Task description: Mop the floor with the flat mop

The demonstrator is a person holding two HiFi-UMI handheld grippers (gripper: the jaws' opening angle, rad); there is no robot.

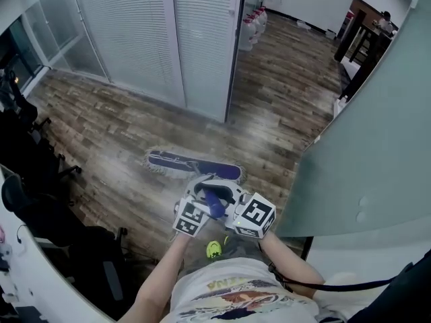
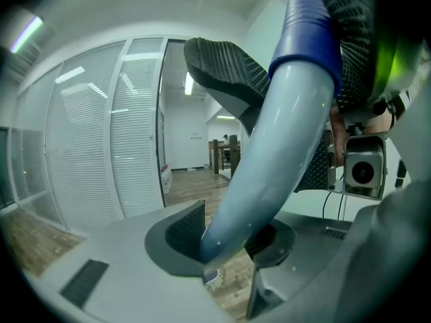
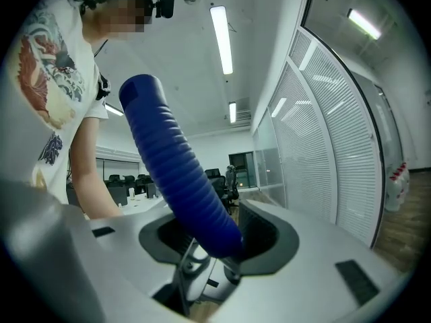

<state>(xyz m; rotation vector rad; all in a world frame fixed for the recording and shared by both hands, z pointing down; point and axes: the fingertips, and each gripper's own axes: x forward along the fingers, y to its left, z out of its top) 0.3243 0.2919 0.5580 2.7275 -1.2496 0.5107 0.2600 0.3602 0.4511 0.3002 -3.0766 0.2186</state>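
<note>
- Showing, from the head view, the mop head [image 1: 194, 165] lying flat on the wooden floor [image 1: 101, 140], just ahead of both grippers and near the foot of a partition with white blinds [image 1: 155, 39].
- Holding the mop by its upper end, with both grippers side by side around the blue ribbed grip [image 1: 214, 202], just in front of the person's printed shirt [image 1: 236, 293]; marker cubes facing up toward the camera.
- Pinching the pale pole [image 2: 283, 147] with the left gripper [image 2: 232, 241]: jaws pressing on it from both sides, the textured left pad [image 2: 185, 231] touching the pole low down, and the pole rising steeply up and to the right.
- Pinching the blue ribbed grip with the right gripper [image 3: 215, 237]: jaws closing on its lower end, the grip filling the gap between the two dark pads and leaning up and to the left toward the person's arm [image 3: 87, 173].
- Catching a small boxed camera [image 2: 363, 172] at the right of the left gripper view, beside the pole.
- Showing also bottles [image 1: 252, 25] standing on the floor beyond the partition, dark office chairs [image 1: 30, 160] at the left edge, and a tall dark surface [image 1: 363, 32] at the far upper right.
</note>
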